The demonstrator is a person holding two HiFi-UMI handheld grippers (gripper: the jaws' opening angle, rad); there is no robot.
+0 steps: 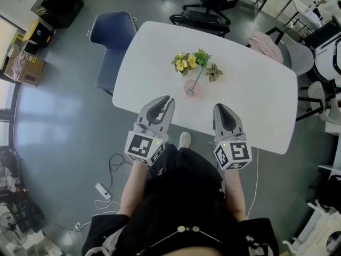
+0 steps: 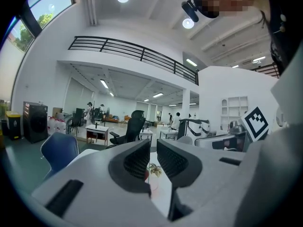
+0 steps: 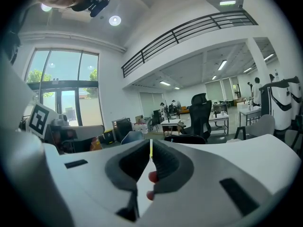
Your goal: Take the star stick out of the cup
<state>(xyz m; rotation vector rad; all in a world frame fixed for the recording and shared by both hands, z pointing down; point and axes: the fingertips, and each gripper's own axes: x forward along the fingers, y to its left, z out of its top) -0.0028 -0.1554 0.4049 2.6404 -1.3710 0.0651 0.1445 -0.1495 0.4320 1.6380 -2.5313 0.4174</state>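
Observation:
A small pink cup point(image 1: 192, 87) stands near the middle of the white table point(image 1: 256, 100). A thin stick point(image 1: 198, 78) leans out of it toward a cluster of yellow flowers point(image 1: 185, 63), green leaves and a tan star-like shape point(image 1: 214, 72). Both grippers hover at the table's near edge, short of the cup. My left gripper point(image 1: 168, 99) point(image 2: 152, 148) is open by a narrow gap with nothing in it; the cup point(image 2: 152, 181) shows through. My right gripper point(image 1: 221, 107) point(image 3: 151, 145) is open by only a thin slit, empty, with the pink cup point(image 3: 152, 176) seen through it.
A blue chair point(image 1: 112, 36) stands at the table's left end, a black office chair point(image 1: 205, 7) behind it, and a chair with pink cloth point(image 1: 266, 46) at the back right. A power strip and cables point(image 1: 104, 191) lie on the floor at my left.

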